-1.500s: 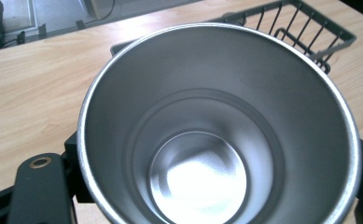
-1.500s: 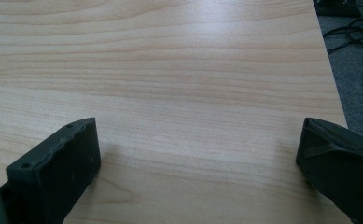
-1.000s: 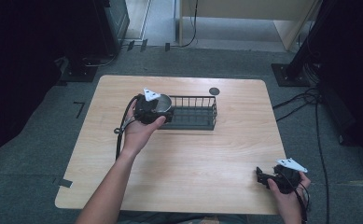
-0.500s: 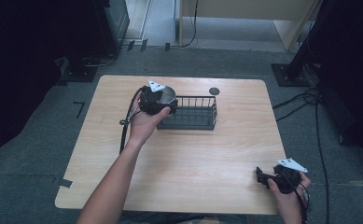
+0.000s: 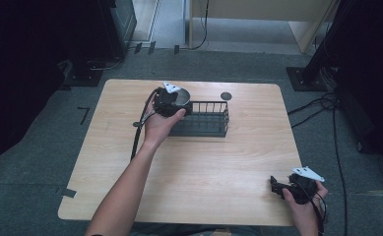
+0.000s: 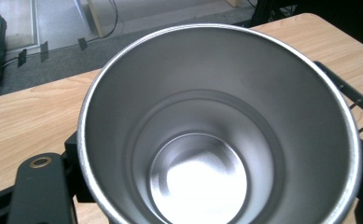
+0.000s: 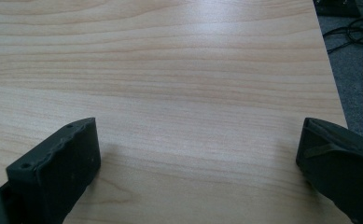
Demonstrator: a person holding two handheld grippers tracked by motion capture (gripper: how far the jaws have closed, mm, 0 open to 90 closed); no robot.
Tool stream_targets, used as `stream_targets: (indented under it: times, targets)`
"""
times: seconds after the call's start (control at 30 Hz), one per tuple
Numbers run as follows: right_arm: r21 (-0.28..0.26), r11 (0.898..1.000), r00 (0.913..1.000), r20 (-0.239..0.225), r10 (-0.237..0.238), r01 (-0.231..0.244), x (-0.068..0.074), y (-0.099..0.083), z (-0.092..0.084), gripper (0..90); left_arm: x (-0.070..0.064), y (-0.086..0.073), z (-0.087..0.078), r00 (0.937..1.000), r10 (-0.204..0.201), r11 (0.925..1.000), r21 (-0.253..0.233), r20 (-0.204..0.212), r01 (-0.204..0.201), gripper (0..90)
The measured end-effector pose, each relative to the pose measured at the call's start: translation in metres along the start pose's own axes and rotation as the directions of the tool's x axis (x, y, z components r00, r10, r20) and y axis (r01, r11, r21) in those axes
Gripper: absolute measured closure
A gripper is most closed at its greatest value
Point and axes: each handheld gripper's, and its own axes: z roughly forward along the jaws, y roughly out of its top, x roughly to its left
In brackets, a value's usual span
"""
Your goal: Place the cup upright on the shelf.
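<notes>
Left tongs (image 5: 179, 101) clamped on steel cup (image 6: 216, 140)

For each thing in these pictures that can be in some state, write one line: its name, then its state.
Steel cup: empty, gripped, held at the rack's left end.
Wire rack: upright on the table, nothing visible inside.
Left gripper: shut on the steel cup.
Right gripper: open, empty, low over the table.
Dark round disc: flat on the table.

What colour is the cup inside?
Shiny silver-grey; the round metal cup shows best in the left gripper view.
</notes>
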Motion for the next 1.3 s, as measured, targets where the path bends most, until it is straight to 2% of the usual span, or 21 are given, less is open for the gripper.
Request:
stream_targets:
  times: [0.2,0.23,0.37,0.5,0.8,1.23,1.3]
  targets:
    - [0.000,1.000,1.0000,0.000,0.000,0.000,0.000,0.000,0.000,0.0,0.000,-0.007,0.010,0.9999,0.010,0.9995,0.031,-0.002,-0.010,18.8]
    - [0.000,1.000,1.0000,0.000,0.000,0.000,0.000,0.000,0.000,0.0,-0.001,-0.010,0.013,0.9997,0.014,0.9994,0.031,-0.018,-0.014,18.9]
    - [0.000,1.000,1.0000,0.000,0.000,0.000,0.000,0.000,0.000,0.0,0.002,-0.016,0.018,0.9997,0.004,0.9988,0.049,-0.025,-0.002,18.9]
    - [0.000,1.000,1.0000,0.000,0.000,0.000,0.000,0.000,0.000,0.0,0.003,-0.021,0.021,0.9992,0.018,0.9980,0.062,-0.037,-0.016,18.8]
    - [0.000,1.000,1.0000,0.000,0.000,0.000,0.000,0.000,0.000,0.0,0.007,-0.028,0.030,0.9980,0.024,0.9959,0.088,-0.059,-0.019,18.8]
    - [0.000,1.000,1.0000,0.000,0.000,0.000,0.000,0.000,0.000,0.0,0.004,-0.032,0.033,0.9977,0.044,0.9945,0.098,-0.052,-0.038,18.1]
    - [0.000,1.000,1.0000,0.000,0.000,0.000,0.000,0.000,0.000,0.0,0.005,-0.031,0.031,0.9981,0.045,0.9949,0.092,-0.041,-0.042,14.4]
